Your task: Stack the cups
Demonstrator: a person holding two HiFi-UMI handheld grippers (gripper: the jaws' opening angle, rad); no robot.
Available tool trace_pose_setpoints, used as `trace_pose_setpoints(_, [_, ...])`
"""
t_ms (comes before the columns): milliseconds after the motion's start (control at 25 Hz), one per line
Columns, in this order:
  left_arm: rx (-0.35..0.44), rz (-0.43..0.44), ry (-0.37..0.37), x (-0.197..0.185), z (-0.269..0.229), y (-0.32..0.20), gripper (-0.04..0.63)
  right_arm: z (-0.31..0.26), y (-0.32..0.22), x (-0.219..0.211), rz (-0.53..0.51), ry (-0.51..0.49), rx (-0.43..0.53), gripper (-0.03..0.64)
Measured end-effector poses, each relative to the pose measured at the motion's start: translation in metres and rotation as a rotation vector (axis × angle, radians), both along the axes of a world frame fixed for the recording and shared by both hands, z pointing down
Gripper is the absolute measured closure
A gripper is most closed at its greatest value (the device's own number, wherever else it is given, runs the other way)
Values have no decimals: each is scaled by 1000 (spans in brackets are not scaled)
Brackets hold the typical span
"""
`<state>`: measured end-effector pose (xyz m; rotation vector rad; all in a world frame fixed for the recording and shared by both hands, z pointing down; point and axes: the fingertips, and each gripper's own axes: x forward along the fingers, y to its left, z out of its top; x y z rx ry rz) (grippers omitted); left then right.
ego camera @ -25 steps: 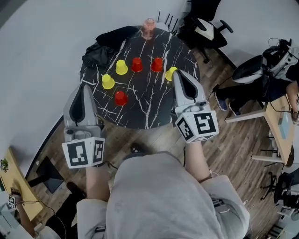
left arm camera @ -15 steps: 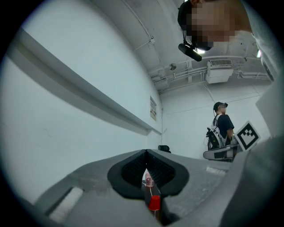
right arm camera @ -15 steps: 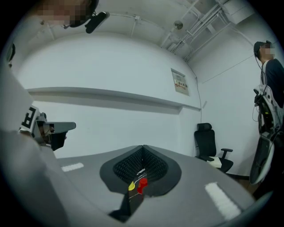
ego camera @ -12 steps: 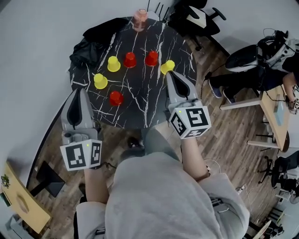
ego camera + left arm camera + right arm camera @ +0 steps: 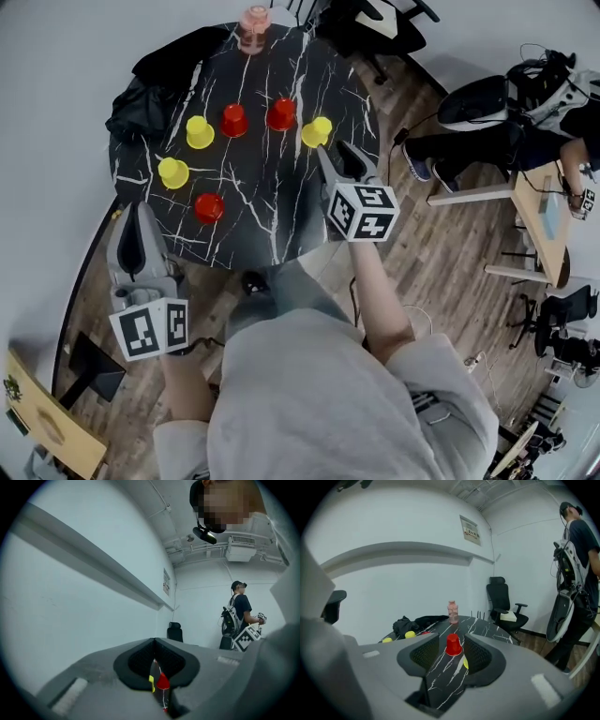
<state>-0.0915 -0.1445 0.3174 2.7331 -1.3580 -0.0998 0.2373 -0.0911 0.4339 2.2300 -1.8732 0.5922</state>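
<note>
Black marble with white veins, that's the round table, and it's the biggest thing here, so everything below is placed off it. A black cloth heap hangs over the table's far-left edge.

Next down in size are the two grippers. The right gripper sits over the table's right edge, angled down toward the top. Its jaws have just been opening and now stand about half apart, holding nothing. In the right gripper view a red cup shows through the gap, but it stands farther in on the table and neither pad touches it.

The left gripper is off the table's near-left edge, over the wood floor. Its jaws are pressed together and empty, and in the left gripper view only a thin slit is left between them.

A pink jar stands at the table's far edge.

The cups are all separate, none stacked, and they look to be mouth-down:
- two red ones side by side toward the table's far side
- a third red one alone near the table's near-left part
- a yellow cup just beyond the right gripper's tips
- two more yellow ones on the table's left side
</note>
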Motion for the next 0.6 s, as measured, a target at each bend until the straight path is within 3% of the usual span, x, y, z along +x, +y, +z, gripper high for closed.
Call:
trace_pose_setpoints(320, [-50, -51, -39, 12, 18, -18, 589, 82, -32, 53, 33, -95, -184, 339])
trace_pose_setpoints(600, [-91, -86, -79, 19, 37, -28, 589, 134, -55, 70, 33, -90, -287, 318])
